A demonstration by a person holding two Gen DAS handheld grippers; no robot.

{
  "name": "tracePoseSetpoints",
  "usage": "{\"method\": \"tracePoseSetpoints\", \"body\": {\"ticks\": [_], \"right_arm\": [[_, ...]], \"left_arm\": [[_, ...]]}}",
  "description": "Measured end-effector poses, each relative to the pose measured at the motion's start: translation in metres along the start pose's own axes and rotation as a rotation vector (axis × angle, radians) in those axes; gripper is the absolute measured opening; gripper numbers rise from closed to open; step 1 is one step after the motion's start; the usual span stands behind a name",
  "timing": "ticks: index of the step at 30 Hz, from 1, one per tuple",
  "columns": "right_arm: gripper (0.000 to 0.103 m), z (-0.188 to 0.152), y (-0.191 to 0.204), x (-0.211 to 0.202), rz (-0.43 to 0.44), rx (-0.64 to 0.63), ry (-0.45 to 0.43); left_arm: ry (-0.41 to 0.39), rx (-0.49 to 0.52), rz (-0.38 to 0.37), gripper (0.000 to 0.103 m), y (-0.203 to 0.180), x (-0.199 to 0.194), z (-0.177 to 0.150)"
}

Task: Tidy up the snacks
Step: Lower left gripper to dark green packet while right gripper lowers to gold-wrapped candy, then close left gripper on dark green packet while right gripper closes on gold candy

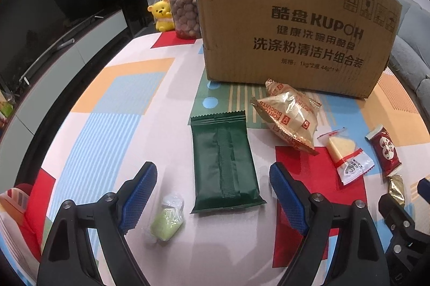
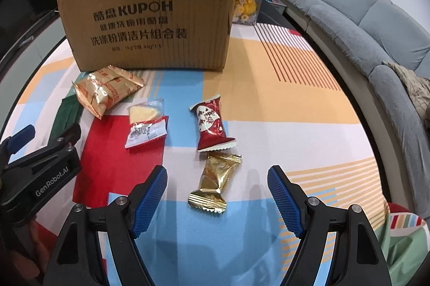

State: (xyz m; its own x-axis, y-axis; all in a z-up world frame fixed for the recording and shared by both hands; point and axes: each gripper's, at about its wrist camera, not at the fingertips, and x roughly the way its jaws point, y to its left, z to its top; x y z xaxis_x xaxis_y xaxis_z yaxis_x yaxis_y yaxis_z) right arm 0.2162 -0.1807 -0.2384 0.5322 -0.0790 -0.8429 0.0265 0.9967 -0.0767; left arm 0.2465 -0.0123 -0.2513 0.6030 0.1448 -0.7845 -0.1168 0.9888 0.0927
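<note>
A brown cardboard box [image 1: 293, 20] stands at the back of the table, also in the right wrist view [image 2: 150, 14]. My left gripper [image 1: 213, 178] is open, with a dark green packet [image 1: 225, 162] lying between its fingers and a small pale green snack [image 1: 168, 218] by the left finger. My right gripper [image 2: 217, 182] is open around a small gold packet [image 2: 215, 183]. Beyond it lie a red packet [image 2: 211, 124], a clear packet with a yellow wedge [image 2: 146, 124] and a gold biscuit bag [image 2: 104, 89].
The table has a coloured patchwork cloth [image 2: 282, 87]. A yellow bear figure [image 1: 161, 14] and a jar of brown snacks [image 1: 185, 9] stand left of the box. A grey sofa [image 2: 376, 25] runs along the right. A dark TV cabinet [image 1: 53, 17] is at left.
</note>
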Motion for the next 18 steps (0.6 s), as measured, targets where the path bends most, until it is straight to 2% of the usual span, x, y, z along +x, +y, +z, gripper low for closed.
{"method": "tracePoseSetpoints", "body": {"ticks": [3,9,12,14,16,18], "right_arm": [[0.077,-0.001,-0.0004,0.0037,0.005,0.004,0.01],[0.07,-0.0047,0.0,0.0074,0.011,0.002,0.028],[0.07,-0.0048,0.0003,0.0069,0.012,0.003,0.026],[0.067,-0.0042,0.0005,0.0076,0.018,0.003,0.023],[0.065,-0.004,0.0014,0.0075,0.026,0.002,0.021],[0.057,-0.004,0.0013,0.0068,0.041,0.006,0.02]], "left_arm": [[0.007,-0.004,0.0,0.078,0.001,0.0032,0.0006],[0.033,-0.021,-0.023,0.077,0.002,0.0083,0.0006],[0.033,-0.03,-0.037,0.074,0.0027,0.0099,0.0008],[0.031,-0.027,-0.047,0.068,0.0019,0.0101,0.0012],[0.028,-0.024,-0.062,0.056,0.001,0.0099,0.0015],[0.023,-0.018,-0.065,0.047,-0.0001,0.0094,0.0022]]}}
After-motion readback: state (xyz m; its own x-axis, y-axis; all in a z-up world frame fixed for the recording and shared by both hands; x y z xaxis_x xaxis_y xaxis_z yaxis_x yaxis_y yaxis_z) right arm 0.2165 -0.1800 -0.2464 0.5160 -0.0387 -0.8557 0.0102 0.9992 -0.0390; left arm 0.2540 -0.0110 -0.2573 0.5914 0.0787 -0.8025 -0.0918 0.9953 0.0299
